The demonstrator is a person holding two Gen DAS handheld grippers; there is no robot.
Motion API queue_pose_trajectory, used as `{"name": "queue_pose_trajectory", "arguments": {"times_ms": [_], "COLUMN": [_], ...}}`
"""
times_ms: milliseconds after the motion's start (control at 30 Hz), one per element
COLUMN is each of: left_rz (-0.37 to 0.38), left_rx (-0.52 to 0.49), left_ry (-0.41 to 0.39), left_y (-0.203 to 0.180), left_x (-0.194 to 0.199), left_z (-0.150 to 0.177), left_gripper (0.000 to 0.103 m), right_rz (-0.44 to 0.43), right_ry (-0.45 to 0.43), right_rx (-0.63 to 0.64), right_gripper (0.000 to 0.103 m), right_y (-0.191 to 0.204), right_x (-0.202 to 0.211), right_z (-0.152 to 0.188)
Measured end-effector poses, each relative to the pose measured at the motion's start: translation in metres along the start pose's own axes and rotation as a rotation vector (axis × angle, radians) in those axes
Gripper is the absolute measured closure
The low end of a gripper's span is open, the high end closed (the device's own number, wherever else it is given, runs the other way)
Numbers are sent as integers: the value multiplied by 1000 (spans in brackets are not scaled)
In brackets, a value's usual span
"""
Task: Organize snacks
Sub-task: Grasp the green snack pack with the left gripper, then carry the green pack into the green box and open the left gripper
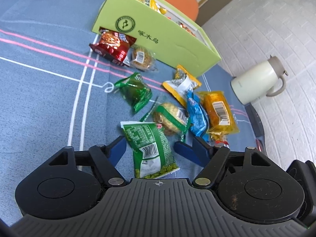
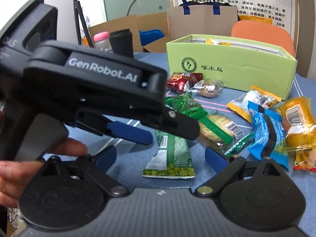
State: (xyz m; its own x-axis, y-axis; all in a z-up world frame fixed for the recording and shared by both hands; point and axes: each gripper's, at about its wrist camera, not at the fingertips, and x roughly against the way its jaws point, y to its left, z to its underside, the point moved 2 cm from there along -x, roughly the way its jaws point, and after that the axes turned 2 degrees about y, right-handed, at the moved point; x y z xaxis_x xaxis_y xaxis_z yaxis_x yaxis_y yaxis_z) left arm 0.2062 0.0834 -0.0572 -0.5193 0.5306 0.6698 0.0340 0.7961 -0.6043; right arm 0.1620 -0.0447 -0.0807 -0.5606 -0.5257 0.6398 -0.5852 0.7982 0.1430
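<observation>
- The bench (image 1: 39, 79), covered in a blue cloth with pink and white stripes, fills the left half of the left wrist view; that side is bare of snacks, while its edge curves down the right of the frame next to a cream insulated jug (image 1: 256, 83).
- The light-green cardboard box (image 1: 158, 37) with a round logo sits in the upper middle of the frame, top open, with a few yellow packets already inside; it is judged to be the place the snacks go.
- The loose snack packets lie between the box and the grippers: a red foil packet (image 1: 112, 46) just beside the box wall, and a blue wrapper (image 1: 197, 116) touching an orange-yellow wrapped cake (image 1: 219, 112) at lower right.
- The left gripper (image 1: 150, 148) has its blue fingers spread wide on either side of a flat green pea packet (image 1: 150, 148); contact is not evident.
- The right gripper (image 2: 160, 158), low in its own view, is likewise wide apart and holds nothing, with the same packet's end between its fingers.
- The pea packet looks light, soft and crinkly, with slippery film; a grip across its filled middle seems safer than one on the thin sealed ends.
- The two grippers are close together, so crowding is the likely hazard.
</observation>
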Motion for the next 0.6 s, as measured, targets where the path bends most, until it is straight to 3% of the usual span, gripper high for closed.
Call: {"name": "queue_pose_trajectory", "arguments": {"times_ms": [33, 100, 133, 233, 433, 600], "left_rz": [-18, -40, -52, -60, -16, -12], "left_rx": [-6, -20, -29, -61, -103, -148], "left_ry": [3, -6, 8, -4, -66, -129], "left_y": [0, 0, 0, -6, -29, -54], "left_x": [-2, -2, -4, -1, 18, 18], "left_z": [2, 4, 5, 6, -12, -69], "left_gripper": [52, 66, 90, 99, 100, 100], "right_rz": [-4, -15, -6, -5, 11, 20], "right_ry": [5, -2, -5, -8, -83, -150], "right_rx": [-1, -8, 1, -16, 5, 46], "right_gripper": [39, 42, 48, 53, 53, 53], "right_y": [-1, -1, 0, -3, -6, -27], "right_x": [-2, -3, -3, 0, 23, 21], "right_z": [1, 4, 5, 4, -15, -62]}}
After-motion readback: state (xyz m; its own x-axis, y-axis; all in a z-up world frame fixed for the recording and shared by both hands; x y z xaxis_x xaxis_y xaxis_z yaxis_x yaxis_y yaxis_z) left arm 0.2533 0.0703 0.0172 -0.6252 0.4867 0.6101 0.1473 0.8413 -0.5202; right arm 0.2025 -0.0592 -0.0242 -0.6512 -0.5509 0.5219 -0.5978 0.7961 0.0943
